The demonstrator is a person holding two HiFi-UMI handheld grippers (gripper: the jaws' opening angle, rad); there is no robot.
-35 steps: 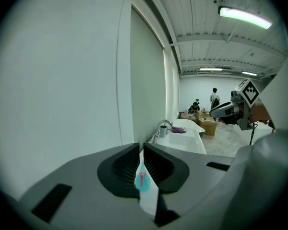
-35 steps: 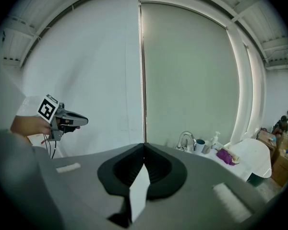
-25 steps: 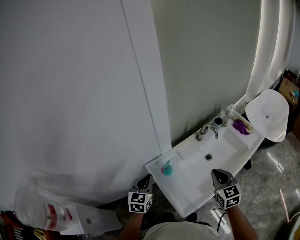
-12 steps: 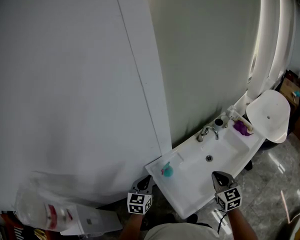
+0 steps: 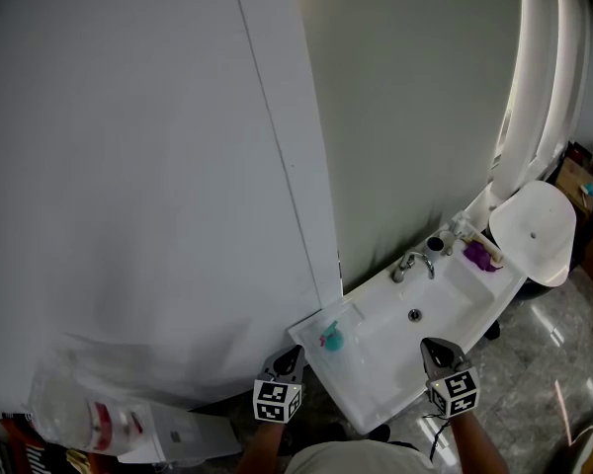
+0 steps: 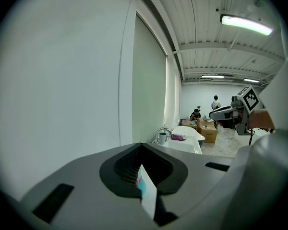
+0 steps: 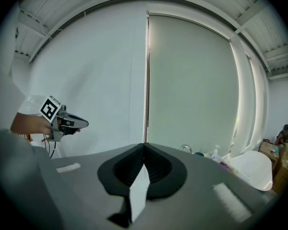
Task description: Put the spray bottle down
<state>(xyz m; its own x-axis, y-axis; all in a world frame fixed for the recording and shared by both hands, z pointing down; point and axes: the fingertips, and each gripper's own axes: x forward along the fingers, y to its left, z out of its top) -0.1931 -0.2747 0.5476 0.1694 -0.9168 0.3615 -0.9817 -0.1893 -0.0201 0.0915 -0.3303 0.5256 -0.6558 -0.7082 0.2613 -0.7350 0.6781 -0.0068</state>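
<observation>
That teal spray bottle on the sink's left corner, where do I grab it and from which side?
Probably around the spray bottle's teal body, below the pinkish top, which looks too small to clamp. Come from the sink's near edge with the left gripper, the nearer one, since the wall stands behind it. Its jaws are shut; open them first.

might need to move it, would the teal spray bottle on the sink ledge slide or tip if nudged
Probably slides: the spray bottle sits on the sink's glossy white ledge. It looks small and plastic, so likely light. Whether it stands upright is too small to tell, so tipping is uncertain.
</observation>
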